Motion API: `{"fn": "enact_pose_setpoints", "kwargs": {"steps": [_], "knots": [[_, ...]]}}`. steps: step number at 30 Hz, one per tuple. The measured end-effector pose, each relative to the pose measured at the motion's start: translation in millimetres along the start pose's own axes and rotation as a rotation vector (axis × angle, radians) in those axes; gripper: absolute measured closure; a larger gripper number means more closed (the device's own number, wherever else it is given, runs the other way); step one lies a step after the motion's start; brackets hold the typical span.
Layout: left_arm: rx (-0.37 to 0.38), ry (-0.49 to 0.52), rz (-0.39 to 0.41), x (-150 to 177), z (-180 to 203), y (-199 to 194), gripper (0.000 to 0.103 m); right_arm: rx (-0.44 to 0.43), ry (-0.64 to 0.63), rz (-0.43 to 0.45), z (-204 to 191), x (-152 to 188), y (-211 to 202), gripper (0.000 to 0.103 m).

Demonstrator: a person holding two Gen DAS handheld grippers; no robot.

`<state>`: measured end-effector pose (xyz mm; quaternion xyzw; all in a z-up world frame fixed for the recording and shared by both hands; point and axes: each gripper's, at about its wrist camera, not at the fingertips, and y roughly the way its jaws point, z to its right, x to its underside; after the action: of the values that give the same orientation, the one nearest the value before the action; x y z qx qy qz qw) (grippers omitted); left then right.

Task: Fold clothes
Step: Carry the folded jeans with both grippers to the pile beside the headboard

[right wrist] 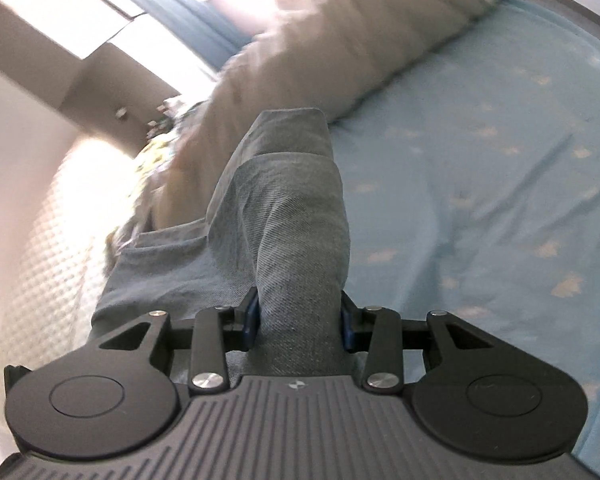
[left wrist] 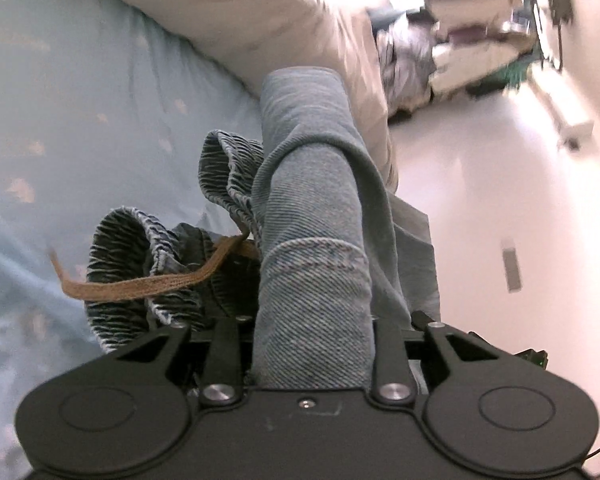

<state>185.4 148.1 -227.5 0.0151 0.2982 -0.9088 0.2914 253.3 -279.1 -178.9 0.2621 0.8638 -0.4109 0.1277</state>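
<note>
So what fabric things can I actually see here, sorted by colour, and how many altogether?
Blue denim garment, held by both the left gripper and the right gripper: 1
Brown drawstring on it: 1
Beige blanket: 1
Light blue patterned bedsheet: 1
Total: 4

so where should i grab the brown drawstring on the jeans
Take the brown drawstring near its loose end, coming from the left of the left wrist view. That end sticks out clear of the gathered waistband over the blue sheet; its other end runs under the denim held in the left gripper.
</note>
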Motion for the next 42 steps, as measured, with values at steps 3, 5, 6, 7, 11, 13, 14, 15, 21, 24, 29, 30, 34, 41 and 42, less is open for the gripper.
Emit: {"fn": "enact_pose_setpoints", "kwargs": {"steps": [3, 5, 6, 7, 11, 13, 14, 15, 21, 24, 29, 30, 34, 41, 42], "knots": [[0.001, -0.026, 0.072, 13.2, -12.9, -55.4, 0.078, -0.038, -0.057, -0.02, -40.2, 14.1, 2.0, 0.062], [0.002, -0.042, 0.12, 24.1, -21.1, -92.1, 0.078, -0.069, -0.095, -0.033, -71.0, 28.3, 7.5, 0.062], [0.002, -0.051, 0.143, 30.1, -24.9, -110.2, 0.078, -0.082, -0.112, -0.038, -85.4, 35.9, 10.1, 0.062], [0.0, -0.062, 0.164, 35.4, -30.9, -129.1, 0.078, -0.094, -0.126, -0.044, -100.4, 44.0, 13.1, 0.062], [-0.015, -0.1, 0.25, 56.9, -48.6, -205.1, 0.078, -0.149, -0.176, -0.071, -164.9, 84.4, 28.3, 0.063], [-0.027, -0.118, 0.299, 66.2, -61.8, -243.7, 0.078, -0.179, -0.199, -0.093, -196.0, 104.7, 40.1, 0.063], [-0.033, -0.129, 0.322, 71.0, -68.5, -263.2, 0.078, -0.194, -0.212, -0.105, -211.4, 114.1, 46.2, 0.063], [-0.039, -0.142, 0.344, 75.7, -73.5, -279.8, 0.078, -0.209, -0.224, -0.118, -226.5, 123.1, 52.2, 0.063], [-0.076, -0.227, 0.481, 105.4, -112.6, -378.7, 0.078, -0.293, -0.318, -0.203, -319.7, 172.2, 94.9, 0.063], [-0.087, -0.265, 0.571, 120.7, -128.1, -412.3, 0.078, -0.338, -0.375, -0.246, -363.8, 191.6, 118.9, 0.063], [-0.103, -0.365, 0.709, 150.3, -162.2, -461.8, 0.078, -0.407, -0.494, -0.346, -430.7, 221.3, 163.3, 0.063], [-0.104, -0.388, 0.736, 155.2, -168.8, -473.6, 0.078, -0.424, -0.514, -0.365, -443.1, 229.0, 170.3, 0.063], [-0.123, -0.447, 0.846, 171.3, -198.4, -526.0, 0.078, -0.504, -0.583, -0.434, -497.4, 268.0, 190.0, 0.063], [-0.207, -0.536, 1.023, 172.8, -253.6, -630.3, 0.078, -0.624, -0.666, -0.581, -613.6, 353.9, 261.0, 0.063], [-0.217, -0.555, 1.045, 171.9, -262.7, -646.4, 0.078, -0.64, -0.678, -0.603, -632.3, 366.9, 272.4, 0.063]]}}
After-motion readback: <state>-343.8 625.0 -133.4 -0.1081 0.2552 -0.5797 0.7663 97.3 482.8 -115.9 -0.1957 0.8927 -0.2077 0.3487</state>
